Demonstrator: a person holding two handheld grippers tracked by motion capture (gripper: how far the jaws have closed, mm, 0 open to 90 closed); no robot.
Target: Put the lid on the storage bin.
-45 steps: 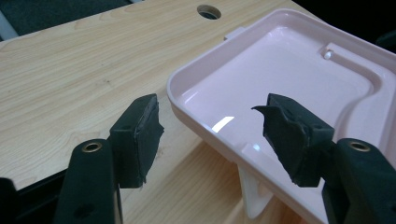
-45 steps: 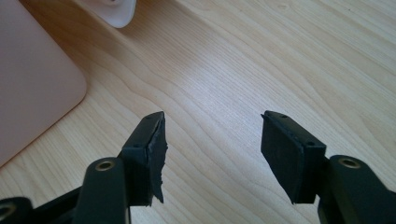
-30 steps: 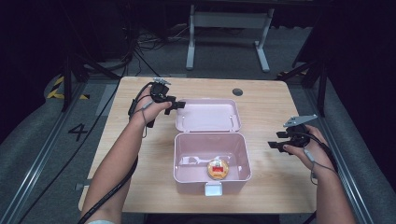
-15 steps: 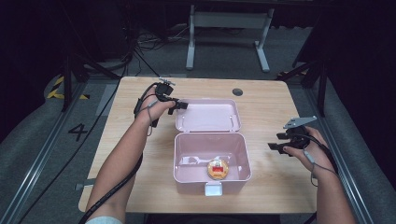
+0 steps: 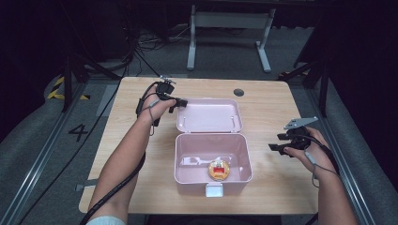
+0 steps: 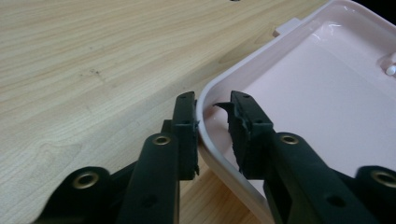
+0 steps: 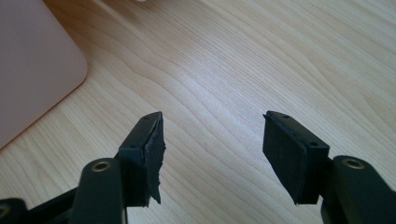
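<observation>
The left gripper [image 6: 212,105] has just been closing its jaws and now pinches the rim of the pink lid [image 6: 327,84], which lies flat behind the open box [image 5: 213,185]. Well right of the box, the right gripper [image 7: 212,140] hovers above the wooden table [image 7: 243,56] with jaws spread and nothing between them.

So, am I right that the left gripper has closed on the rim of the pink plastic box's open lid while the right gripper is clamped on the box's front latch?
Not quite: the right gripper is open over bare wooden table, as the right gripper view shows. The left gripper has just been closing on the rim of the pink plastic box's open lid.
</observation>
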